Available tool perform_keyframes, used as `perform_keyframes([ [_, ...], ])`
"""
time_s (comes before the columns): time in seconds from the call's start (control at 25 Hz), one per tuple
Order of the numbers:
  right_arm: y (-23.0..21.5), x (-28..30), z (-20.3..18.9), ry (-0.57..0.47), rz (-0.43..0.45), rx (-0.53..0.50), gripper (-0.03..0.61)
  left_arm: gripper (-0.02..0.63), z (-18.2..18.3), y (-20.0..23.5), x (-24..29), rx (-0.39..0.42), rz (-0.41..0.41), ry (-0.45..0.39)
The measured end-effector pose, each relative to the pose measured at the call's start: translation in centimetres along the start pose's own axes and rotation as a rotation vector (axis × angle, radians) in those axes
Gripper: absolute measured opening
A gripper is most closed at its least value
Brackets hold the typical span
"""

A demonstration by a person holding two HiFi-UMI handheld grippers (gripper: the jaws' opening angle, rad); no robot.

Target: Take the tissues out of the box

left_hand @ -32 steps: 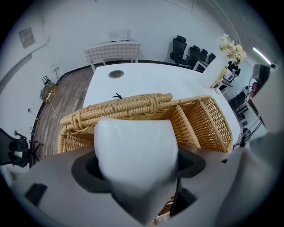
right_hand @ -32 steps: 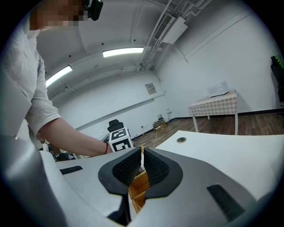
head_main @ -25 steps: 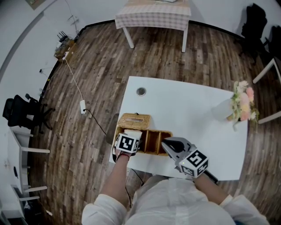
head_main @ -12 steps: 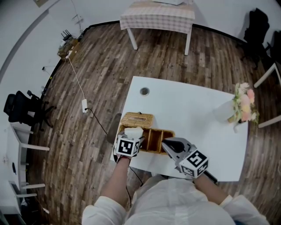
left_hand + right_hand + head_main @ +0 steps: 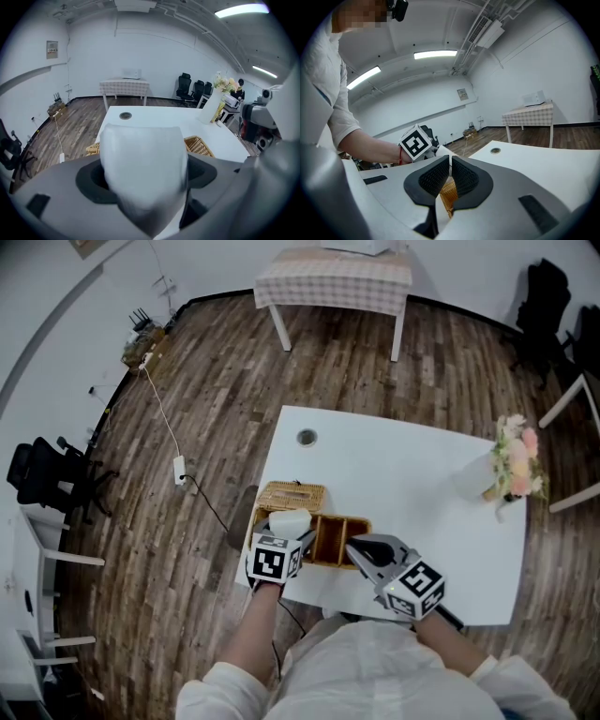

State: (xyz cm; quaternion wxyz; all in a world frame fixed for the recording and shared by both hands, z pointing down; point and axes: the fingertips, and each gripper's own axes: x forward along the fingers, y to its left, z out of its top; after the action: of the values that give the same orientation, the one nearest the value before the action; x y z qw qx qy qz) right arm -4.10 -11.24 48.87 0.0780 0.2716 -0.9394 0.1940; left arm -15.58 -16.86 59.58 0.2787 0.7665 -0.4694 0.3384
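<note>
A wicker box with several compartments sits at the near left edge of the white table. My left gripper is shut on a white pack of tissues and holds it just above the box's left end. In the left gripper view the tissue pack fills the gap between the jaws, with the wicker box behind it. My right gripper is shut on the near wall of the box's right end, and the wicker wall shows under the closed pads.
A vase of flowers stands at the table's right edge. A round grommet sits at the far left of the tabletop. A checked table stands beyond, office chairs at the left, and a cable lies on the floor.
The left gripper has risen and tilted back toward me with the tissue pack, lifting it out of the box. The right gripper has stayed on the box.
</note>
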Motion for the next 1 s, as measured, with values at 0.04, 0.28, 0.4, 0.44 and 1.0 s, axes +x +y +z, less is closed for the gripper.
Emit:
perform_keyframes([
  [0.04, 0.0, -0.1, 0.0, 0.0, -0.002, -0.001, 0.036, 0.399, 0.3, -0.3, -0.2, -0.002, -0.006, -0.015],
  [0.28, -0.2, -0.5, 0.3, -0.008, -0.011, -0.007, 0.035, 0.399, 2.4, -2.8, -1.8, 0.004, -0.049, -0.134],
  [0.4, -0.2, -0.7, 0.6, -0.009, -0.013, -0.01, 0.035, 0.399, 3.5, -4.1, -2.6, 0.011, -0.072, -0.184],
  [0.44, -0.2, -0.8, 0.6, -0.008, -0.014, -0.011, 0.036, 0.399, 3.7, -4.5, -2.8, 0.016, -0.08, -0.195],
  [1.0, 0.1, -1.6, 2.4, -0.051, -0.034, -0.016, 0.036, 0.399, 7.1, -9.0, -6.6, 0.051, -0.191, -0.444],
])
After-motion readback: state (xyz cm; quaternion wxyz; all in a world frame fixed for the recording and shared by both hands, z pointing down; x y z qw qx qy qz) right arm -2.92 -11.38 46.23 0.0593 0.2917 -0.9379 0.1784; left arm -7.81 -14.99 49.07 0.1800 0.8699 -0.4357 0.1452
